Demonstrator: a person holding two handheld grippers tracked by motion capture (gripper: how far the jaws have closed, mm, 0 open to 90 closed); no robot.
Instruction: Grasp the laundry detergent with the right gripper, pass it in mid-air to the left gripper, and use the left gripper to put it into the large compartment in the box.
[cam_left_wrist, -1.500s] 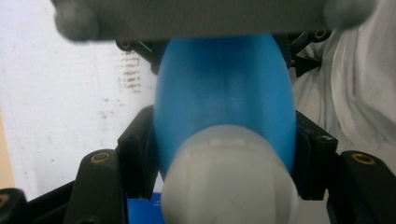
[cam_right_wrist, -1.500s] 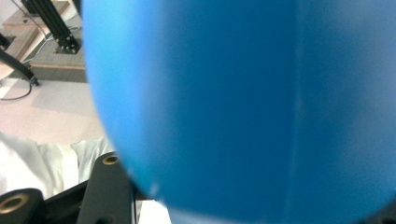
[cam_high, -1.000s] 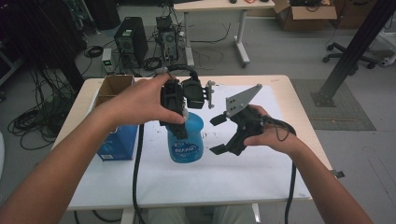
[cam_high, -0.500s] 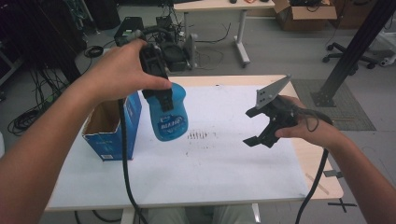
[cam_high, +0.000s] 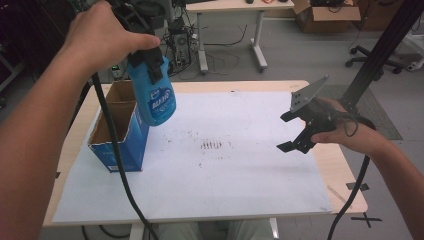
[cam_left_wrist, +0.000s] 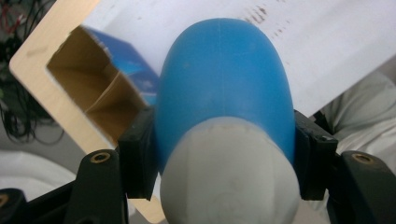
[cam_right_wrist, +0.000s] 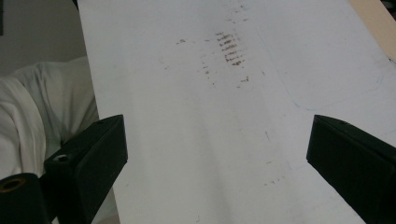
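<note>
Bottle: blue plastic bottle (cam_high: 155, 97) with a pale cap end, raised in the air above the open cardboard box (cam_high: 117, 130).
Left gripper: left gripper (cam_left_wrist: 224, 163) clamped on the bottle's sides, near the cap.
Right gripper: right gripper (cam_high: 300, 130) spread wide, grasping nothing, held over the right part of the sheet.
Box: blue outside, brown inside, standing at the table's left edge.
Surface: white paper sheet (cam_high: 235, 170) bearing dark smudges (cam_high: 212, 145), laid on a light wooden table (cam_high: 345, 170).
Room: grey floor, cables, desks, an office chair.
</note>
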